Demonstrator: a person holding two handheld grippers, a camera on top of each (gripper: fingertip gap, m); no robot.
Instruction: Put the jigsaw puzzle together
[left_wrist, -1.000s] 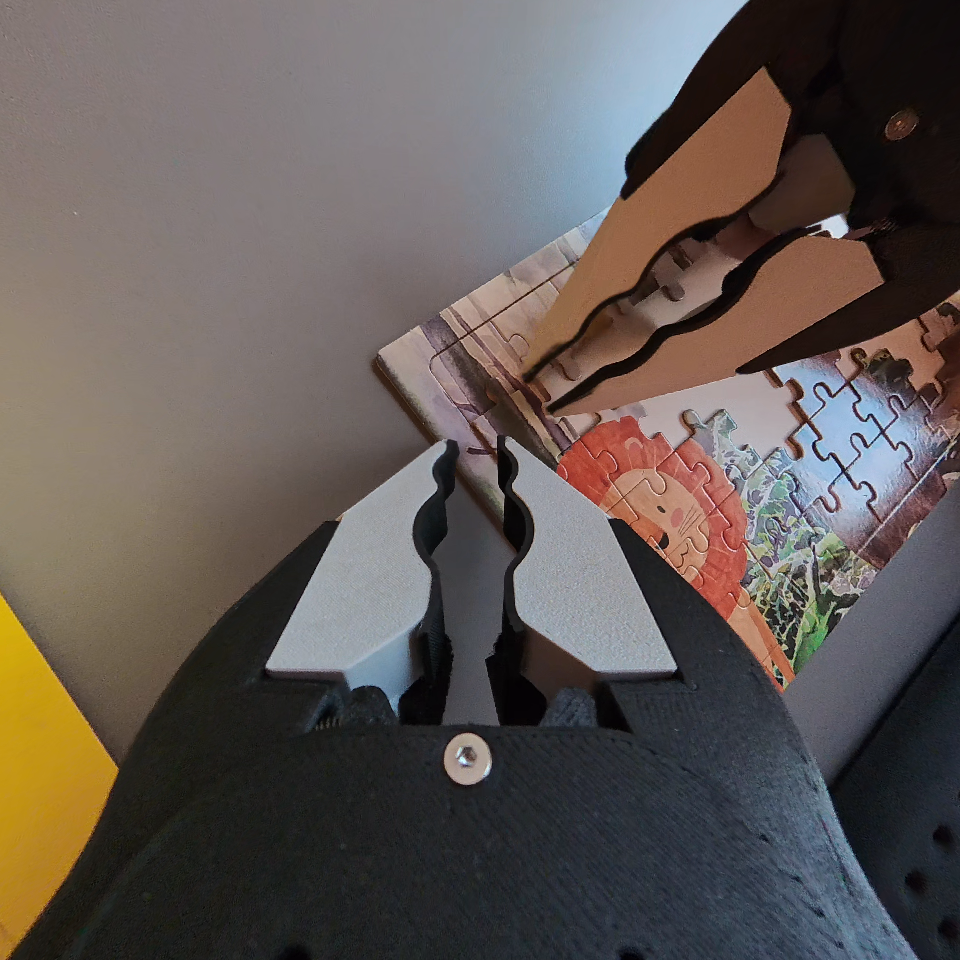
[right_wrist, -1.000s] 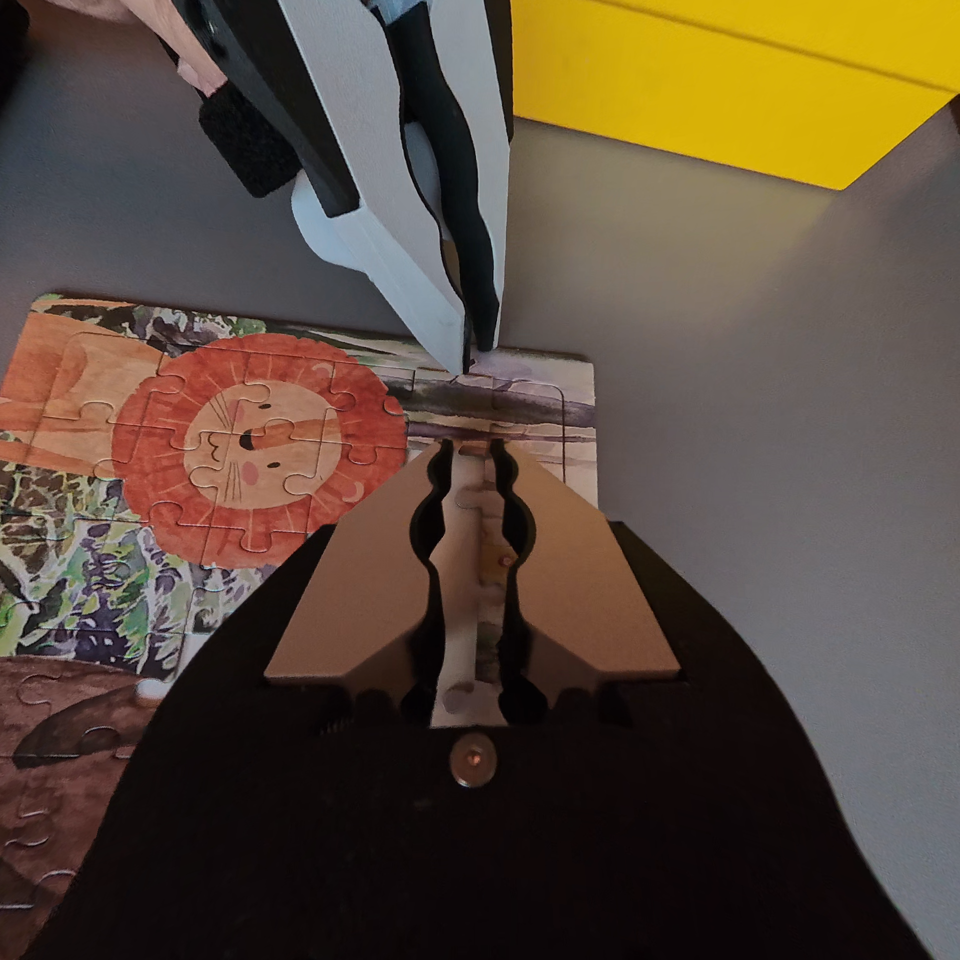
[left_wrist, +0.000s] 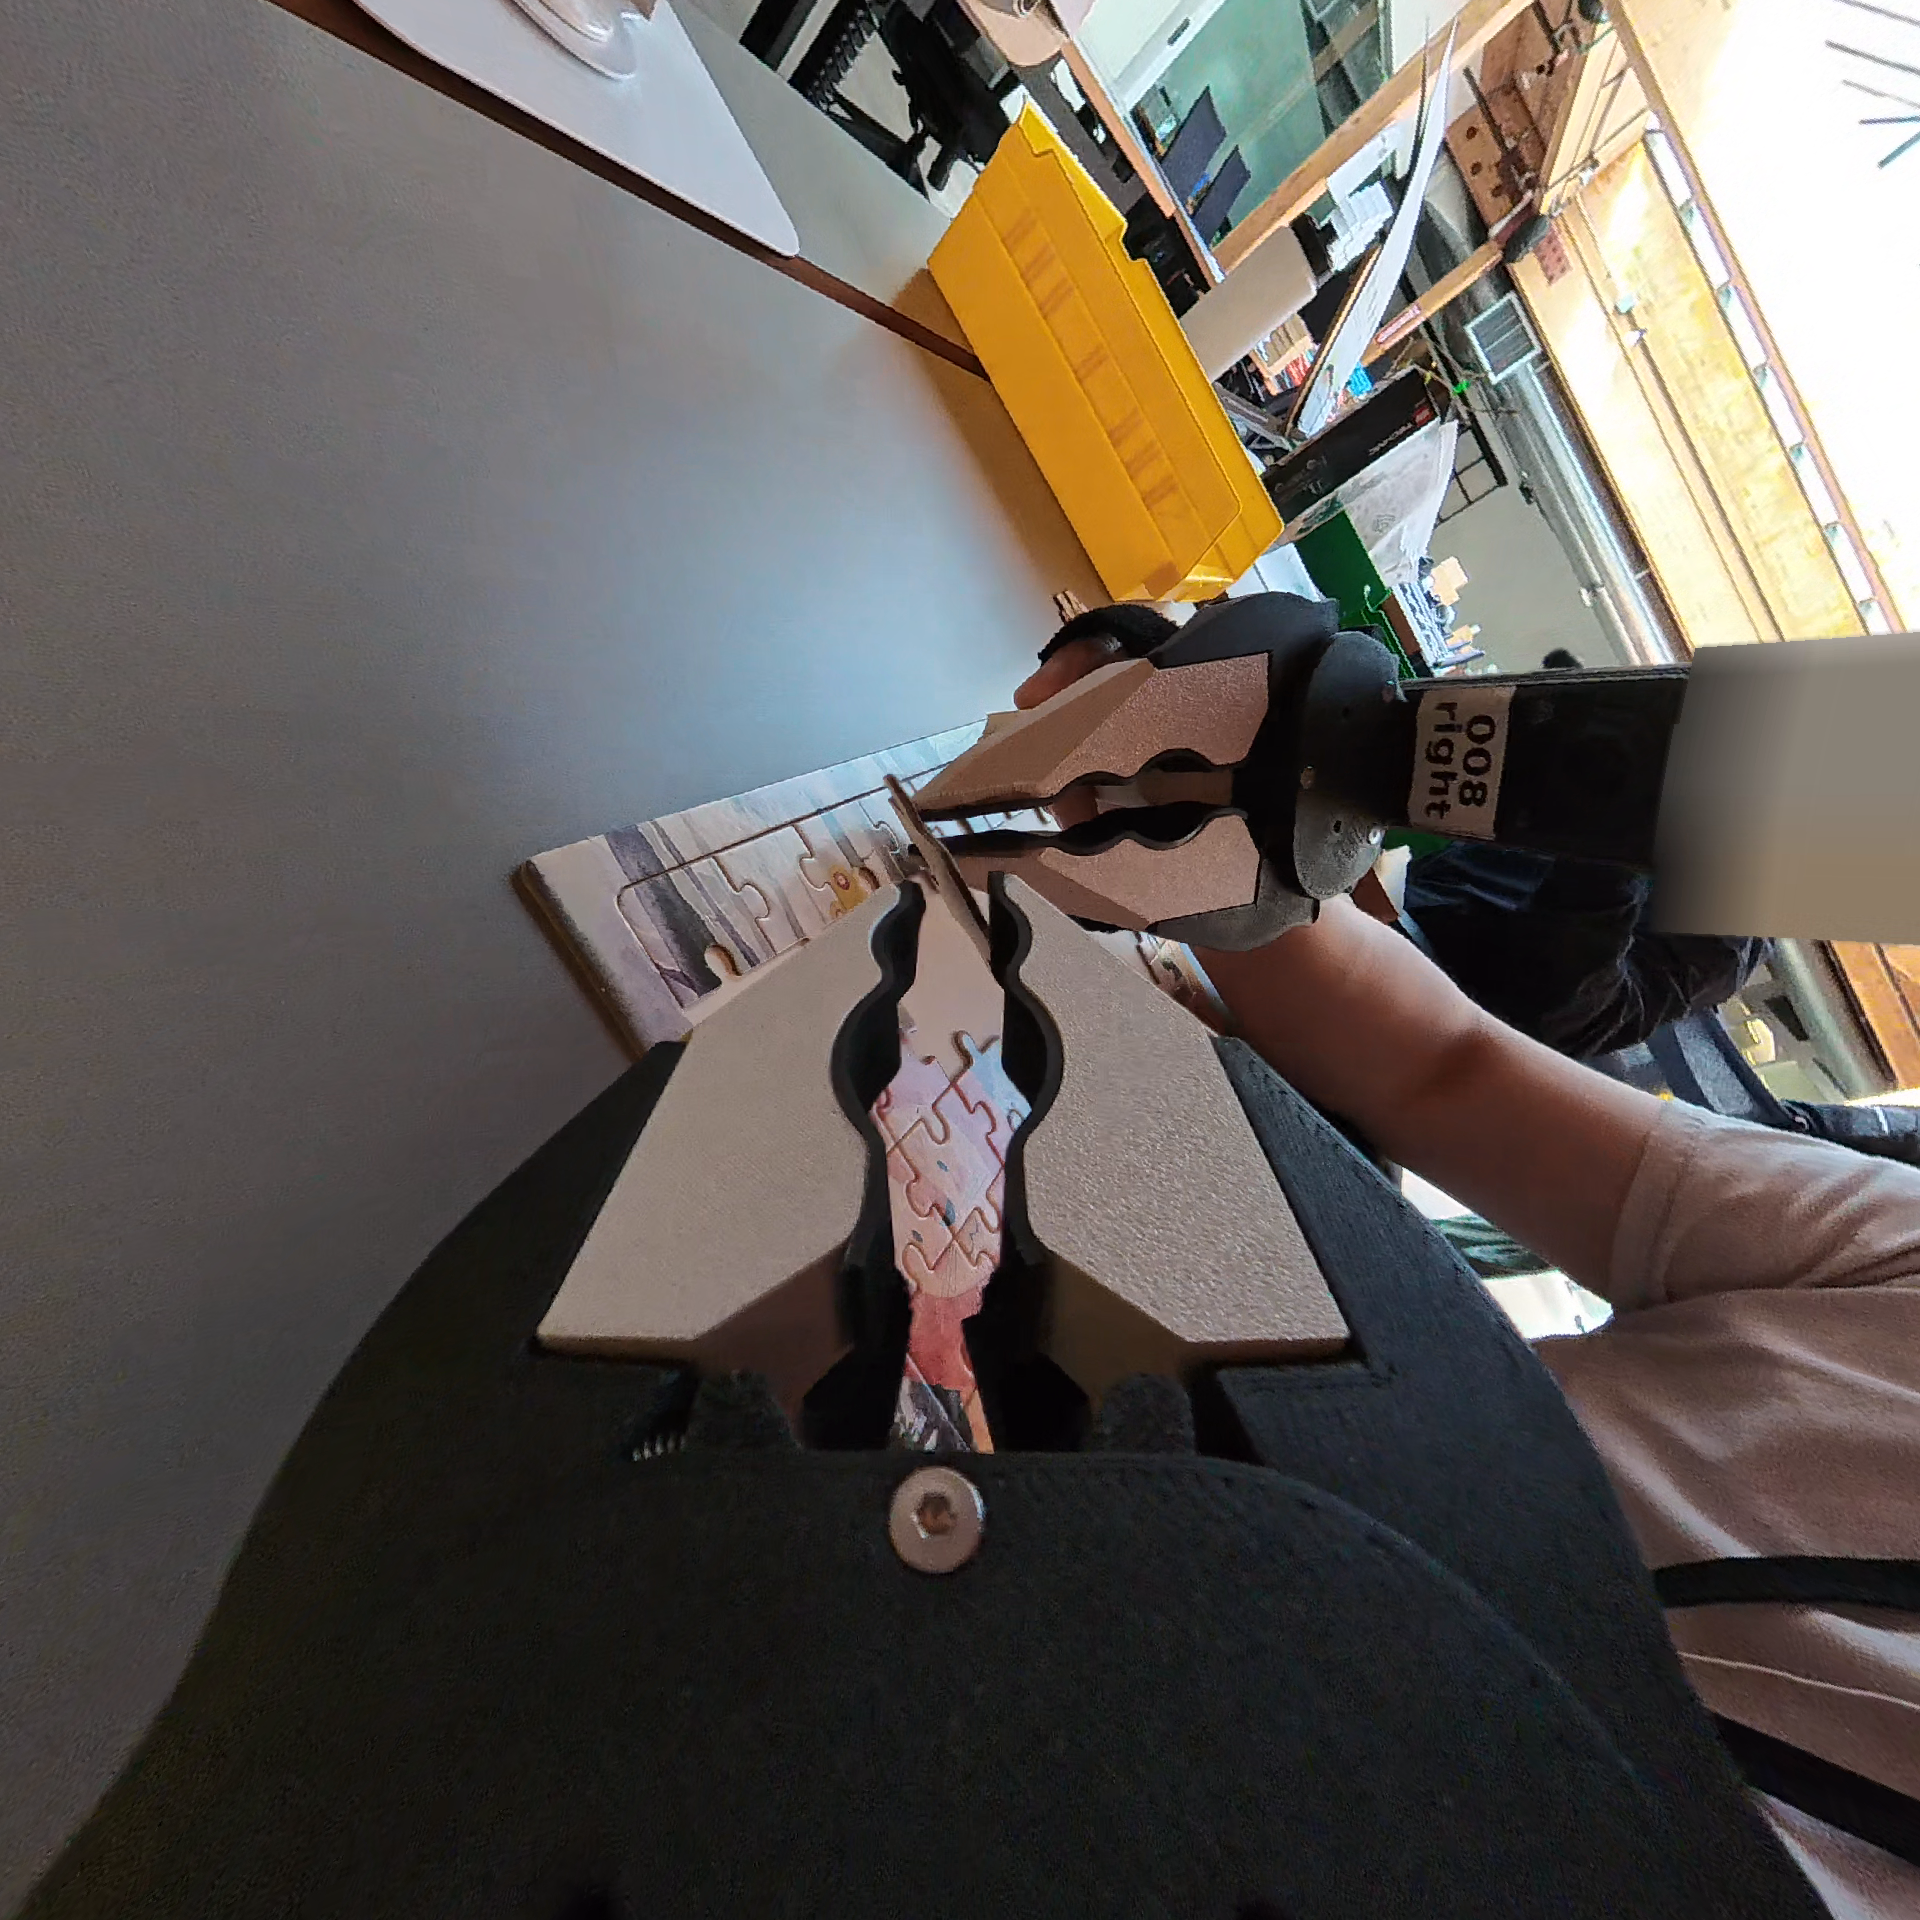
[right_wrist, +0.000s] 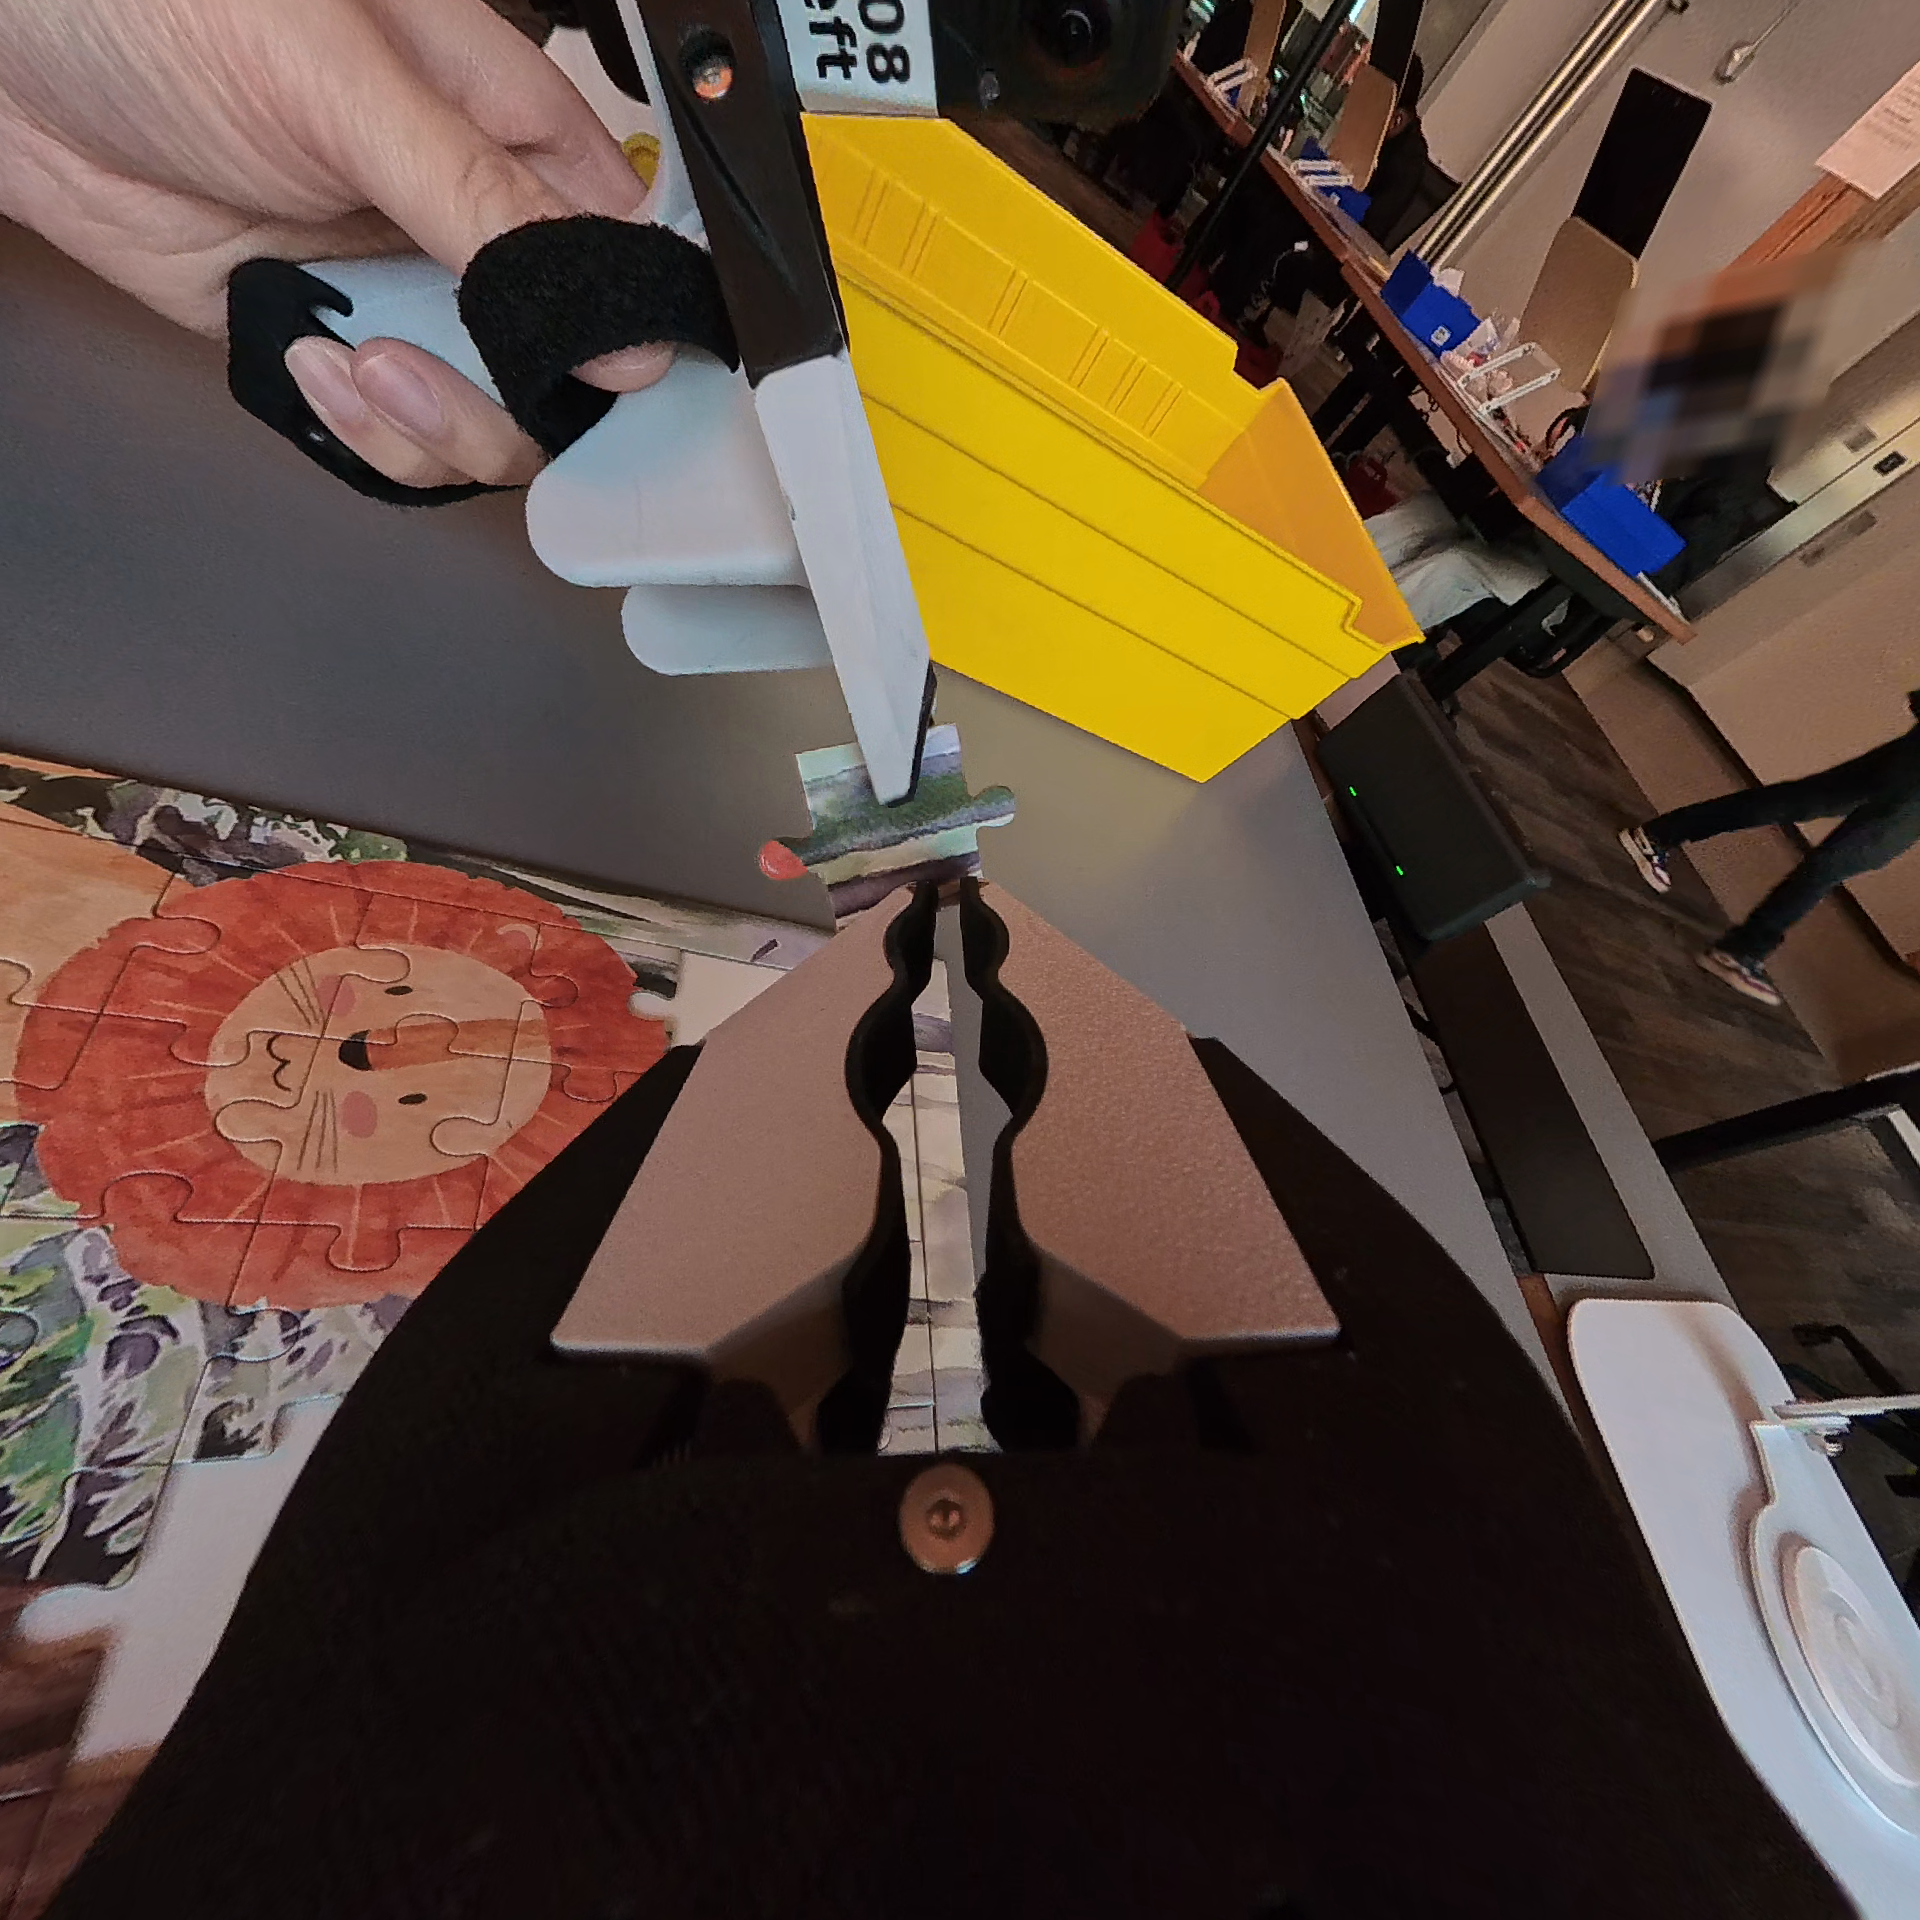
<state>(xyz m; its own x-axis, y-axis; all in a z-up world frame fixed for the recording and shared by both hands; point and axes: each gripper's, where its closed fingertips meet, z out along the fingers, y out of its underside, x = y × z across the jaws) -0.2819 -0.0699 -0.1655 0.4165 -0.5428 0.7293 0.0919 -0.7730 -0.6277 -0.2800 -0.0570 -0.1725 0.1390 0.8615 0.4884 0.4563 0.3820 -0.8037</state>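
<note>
The right gripper (right_wrist: 943, 891) holds a loose puzzle piece (right_wrist: 894, 821) clenched in its fingers above the puzzle board's (right_wrist: 312, 1091) far corner, the left gripper (right_wrist: 902, 790) apparently pinching it too, so seating it probably follows.

Each gripper has a matte black textured body, a silver hex screw at its centre and two grey wedge fingers with wavy black inner pads: the left gripper (left_wrist: 951, 904), the right gripper (right_wrist: 948, 894). White labels mark both handles. Black fabric loops ring the fingers of the left hand (right_wrist: 312, 208). The person wears a pale pink short sleeve (left_wrist: 1745, 1299).
</note>
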